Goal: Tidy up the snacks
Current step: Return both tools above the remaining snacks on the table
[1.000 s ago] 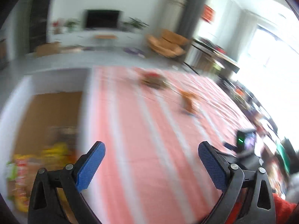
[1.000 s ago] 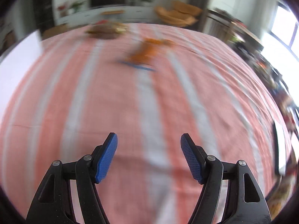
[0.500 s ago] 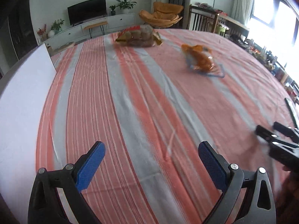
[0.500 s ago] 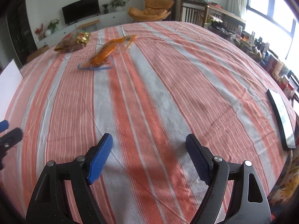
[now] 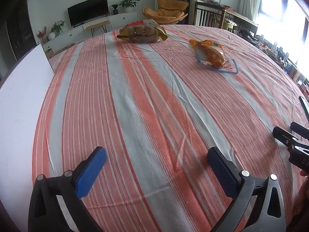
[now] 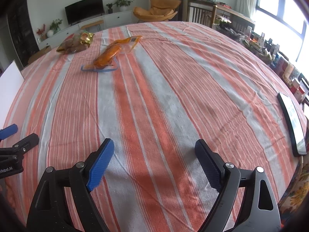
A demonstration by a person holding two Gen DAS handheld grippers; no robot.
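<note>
Left wrist view, left to right. White flat board [image 5: 21,100] at 9 o'clock, lying along the table's left edge. The table is covered by an orange-and-grey striped woven tablecloth [image 5: 146,104], lightly creased. Left gripper [image 5: 156,164] at 6 o'clock: black frame, blue ribbed pads, jaws spread wide over bare cloth, nothing between them.

At 12 o'clock, far across the table, lies a clear plastic bag of round brown snacks with gold trim [image 5: 141,33], flat on the cloth. At about 1 o'clock, nearer and well apart from it, lies a clear blue-edged packet holding an orange snack [image 5: 212,57], also flat. At 3 to 4 o'clock the black tips of the right gripper [image 5: 289,137] enter from the frame edge, above the cloth.

Right wrist view, left to right. The left gripper's blue pad and black arm show at 9 o'clock. The brown-snack bag [image 6: 75,43] sits at 11 o'clock; the orange-snack packet [image 6: 108,57] is just to its right and nearer, apart from it. Right gripper [image 6: 154,162] at 6 o'clock: jaws have just been opening and stand wide apart, nothing between them, only striped cloth. A black flat phone with a lit screen [image 6: 291,123] lies at 3 o'clock near the table's right edge.

Both snack packs are far from both grippers, untouched.

Background: black television [image 5: 87,9] on a white low cabinet, potted plants, an orange lounge chair [image 5: 166,12].
</note>
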